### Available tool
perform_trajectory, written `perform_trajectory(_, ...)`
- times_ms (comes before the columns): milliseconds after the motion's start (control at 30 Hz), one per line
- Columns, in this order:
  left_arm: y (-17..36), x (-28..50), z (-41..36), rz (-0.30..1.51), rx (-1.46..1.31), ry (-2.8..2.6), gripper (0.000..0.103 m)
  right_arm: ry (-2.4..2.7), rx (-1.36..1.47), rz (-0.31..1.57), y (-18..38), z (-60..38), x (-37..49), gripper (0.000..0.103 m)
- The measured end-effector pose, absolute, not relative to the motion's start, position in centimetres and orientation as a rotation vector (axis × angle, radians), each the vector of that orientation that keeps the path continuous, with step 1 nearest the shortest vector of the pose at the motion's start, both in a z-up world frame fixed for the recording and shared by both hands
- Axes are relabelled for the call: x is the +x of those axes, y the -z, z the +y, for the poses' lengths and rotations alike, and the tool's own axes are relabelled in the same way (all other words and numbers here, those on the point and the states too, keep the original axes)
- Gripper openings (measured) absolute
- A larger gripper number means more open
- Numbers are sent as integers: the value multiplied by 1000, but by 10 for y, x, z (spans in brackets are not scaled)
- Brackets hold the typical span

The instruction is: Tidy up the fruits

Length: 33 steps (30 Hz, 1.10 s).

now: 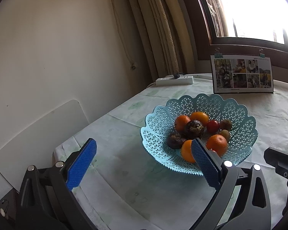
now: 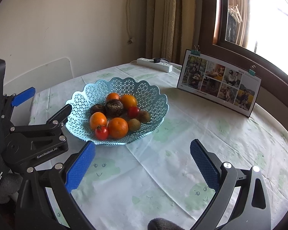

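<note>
Two grippers, left gripper and right gripper, both spread wide, empty. Basket at 11 o'clock on table, light, stiff plastic. Oranges firm, grip across middle. Tomatoes soft, slippery, squeeze gently.

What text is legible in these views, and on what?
"GenRobot.AI": on the left tongs, black arm.
"Data Acquisition System": on the left tongs' handle, vertical.
"MEET": heading on the photo card; the smaller print there is too blurred to read.
Power strip: nothing readable.
</note>
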<state>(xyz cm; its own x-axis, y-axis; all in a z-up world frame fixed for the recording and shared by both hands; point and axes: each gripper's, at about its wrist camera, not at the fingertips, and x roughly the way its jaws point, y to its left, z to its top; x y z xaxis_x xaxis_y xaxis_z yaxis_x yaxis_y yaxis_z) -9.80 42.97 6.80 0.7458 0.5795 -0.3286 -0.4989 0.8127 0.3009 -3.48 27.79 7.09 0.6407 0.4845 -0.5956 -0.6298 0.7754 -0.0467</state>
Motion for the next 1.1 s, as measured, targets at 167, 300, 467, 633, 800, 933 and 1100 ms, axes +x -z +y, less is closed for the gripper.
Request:
perform_trajectory(167,-68,-98,430,424,200,-593,100,-656,-268,604,-71,280,-38,98)
perform_trajectory(300,-68,-98,429,424,201,-594,100,-658,-270,606,-71,281,-39,98)
perform_trajectory(467,-68,-98,429,424,201,-594,100,-664,-276,612,-70,283,-40,98)
perform_trajectory(633,-68,-99,429,424,201,-594,100,-686,-277,633,-67,284,-41,98)
perform_trajectory(800,-67,-100,428,424,199,-593,100,-727,-255,658,-64,284,-41,98)
perform_trajectory(933,-66,-102,425,423,195,-590,100,-709,-244,656,-65,282,-40,98)
perform_trajectory(1100,-72,-103,418,422,175,-553,100,-623,-226,693,-68,269,-28,98)
